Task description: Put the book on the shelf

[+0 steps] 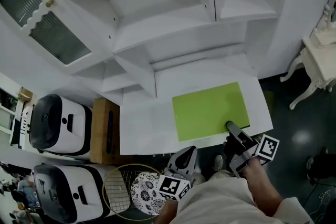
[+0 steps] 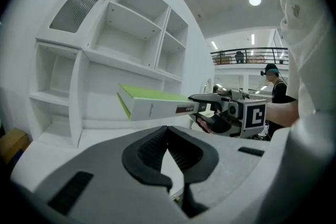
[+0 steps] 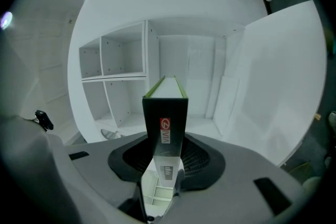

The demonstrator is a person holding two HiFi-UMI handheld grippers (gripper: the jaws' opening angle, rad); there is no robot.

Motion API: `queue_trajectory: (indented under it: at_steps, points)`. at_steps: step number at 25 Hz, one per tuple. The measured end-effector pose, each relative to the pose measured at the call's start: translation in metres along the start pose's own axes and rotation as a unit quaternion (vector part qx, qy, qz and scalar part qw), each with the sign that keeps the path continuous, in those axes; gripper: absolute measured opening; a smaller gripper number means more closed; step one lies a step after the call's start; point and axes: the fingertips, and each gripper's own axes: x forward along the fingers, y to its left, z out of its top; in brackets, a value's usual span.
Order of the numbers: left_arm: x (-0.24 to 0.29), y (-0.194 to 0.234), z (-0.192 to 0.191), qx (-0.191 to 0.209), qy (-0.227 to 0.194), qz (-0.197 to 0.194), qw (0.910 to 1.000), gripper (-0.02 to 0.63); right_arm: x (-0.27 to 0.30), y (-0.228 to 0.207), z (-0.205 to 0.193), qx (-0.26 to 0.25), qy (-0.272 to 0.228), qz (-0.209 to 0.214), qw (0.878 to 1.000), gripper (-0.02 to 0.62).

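The book (image 1: 210,110) has a lime-green cover and a dark spine, and it lies flat just above the white counter (image 1: 142,123) of the shelf unit (image 1: 157,34). My right gripper (image 1: 231,126) is shut on its near spine end. In the right gripper view the book (image 3: 165,123) stands edge-on between the pads of that gripper (image 3: 164,153) and points at the open compartments. The left gripper view shows the book (image 2: 152,105) held level by the right gripper (image 2: 210,113). My left gripper (image 1: 184,157) hangs back by the counter's front edge, jaws (image 2: 168,131) shut and empty.
Two white rounded machines (image 1: 58,123) and a cardboard box (image 1: 105,131) stand left of the counter. A racket (image 1: 123,189) lies on the floor below. A white ornate table (image 1: 320,60) is at the right. A person (image 2: 273,86) stands far off.
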Motion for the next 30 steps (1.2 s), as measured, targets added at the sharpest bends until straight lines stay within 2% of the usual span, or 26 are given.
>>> queue_trajectory:
  at_steps: [13, 30]
  points:
    - [0.019, 0.017, 0.008, 0.002, 0.002, 0.023, 0.9997, 0.003, 0.028, 0.002, 0.017, 0.007, 0.017, -0.005, 1.000, 0.146]
    - [0.019, 0.067, 0.032, 0.022, -0.005, -0.025, 0.9994, 0.002, 0.073, 0.036, 0.001, -0.013, -0.010, -0.016, 1.000, 0.146]
